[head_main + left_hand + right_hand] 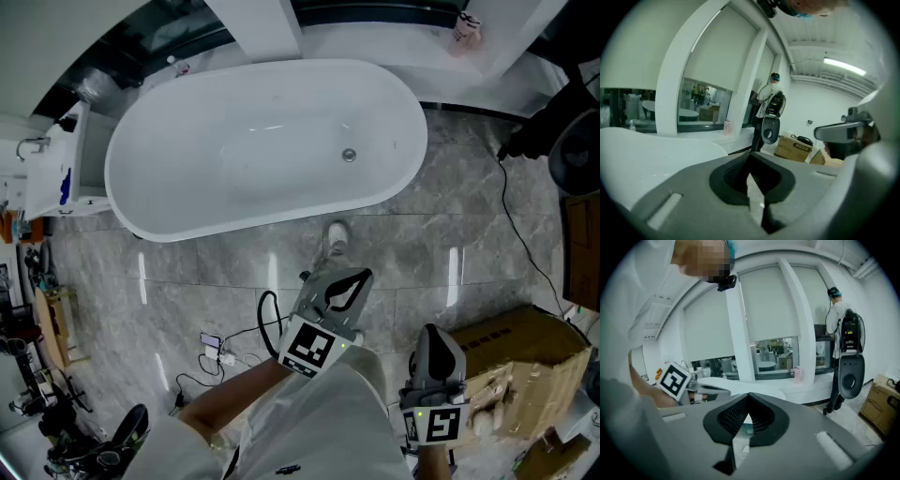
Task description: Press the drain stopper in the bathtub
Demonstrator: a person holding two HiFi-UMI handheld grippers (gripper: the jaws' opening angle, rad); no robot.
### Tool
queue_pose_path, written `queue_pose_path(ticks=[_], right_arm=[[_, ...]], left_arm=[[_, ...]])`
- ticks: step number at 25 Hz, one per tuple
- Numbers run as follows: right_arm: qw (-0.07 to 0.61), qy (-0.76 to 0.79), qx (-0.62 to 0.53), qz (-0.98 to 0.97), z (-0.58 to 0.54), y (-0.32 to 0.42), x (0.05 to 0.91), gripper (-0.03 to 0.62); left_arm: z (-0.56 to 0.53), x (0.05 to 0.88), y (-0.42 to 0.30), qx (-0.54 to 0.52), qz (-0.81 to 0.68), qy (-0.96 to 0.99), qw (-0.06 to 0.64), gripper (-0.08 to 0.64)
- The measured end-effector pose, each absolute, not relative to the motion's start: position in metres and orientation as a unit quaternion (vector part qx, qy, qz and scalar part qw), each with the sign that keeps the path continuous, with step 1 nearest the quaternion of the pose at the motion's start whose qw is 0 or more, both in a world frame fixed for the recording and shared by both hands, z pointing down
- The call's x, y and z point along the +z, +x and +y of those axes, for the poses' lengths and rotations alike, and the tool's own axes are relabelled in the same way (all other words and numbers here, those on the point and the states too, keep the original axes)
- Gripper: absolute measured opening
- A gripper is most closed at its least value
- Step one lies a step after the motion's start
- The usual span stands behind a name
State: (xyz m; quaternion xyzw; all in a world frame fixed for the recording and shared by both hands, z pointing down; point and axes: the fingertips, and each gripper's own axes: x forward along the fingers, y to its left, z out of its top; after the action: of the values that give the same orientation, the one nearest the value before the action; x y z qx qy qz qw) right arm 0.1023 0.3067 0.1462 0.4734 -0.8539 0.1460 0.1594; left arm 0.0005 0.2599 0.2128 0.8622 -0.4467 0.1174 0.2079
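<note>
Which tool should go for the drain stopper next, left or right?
Left, probably. The left tool sits nearer the bathtub, roughly in line with the drain stopper, with its jaws shut and empty. The right tool is farther back, beside the cardboard box.

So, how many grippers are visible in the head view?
2. The left gripper is over the floor near the bathtub; the right gripper is lower right, beside the cardboard box. Neither looks hidden.

Bright, even light; fisheye edges darken, perhaps slightly soft focus.
</note>
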Motion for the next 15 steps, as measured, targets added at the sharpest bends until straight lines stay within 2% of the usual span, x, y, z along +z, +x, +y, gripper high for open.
queue_pose_path(ticks=[3, 7, 15], right_arm=[[0.142, 0.461, 0.140, -0.865, 0.390, 0.101, 0.111, 0.003], [0.129, 0.449, 0.140, -0.873, 0.480, 0.109, 0.086, 0.003], [0.111, 0.428, 0.176, -0.880, 0.582, 0.041, 0.063, 0.003]], left_arm=[[0.371, 0.167, 0.000, 0.122, -0.473, 0.853, 0.183, 0.005], [0.478, 0.123, 0.027, 0.118, -0.470, 0.853, 0.193, 0.005], [0.592, 0.083, 0.014, 0.129, -0.432, 0.867, 0.213, 0.005]])
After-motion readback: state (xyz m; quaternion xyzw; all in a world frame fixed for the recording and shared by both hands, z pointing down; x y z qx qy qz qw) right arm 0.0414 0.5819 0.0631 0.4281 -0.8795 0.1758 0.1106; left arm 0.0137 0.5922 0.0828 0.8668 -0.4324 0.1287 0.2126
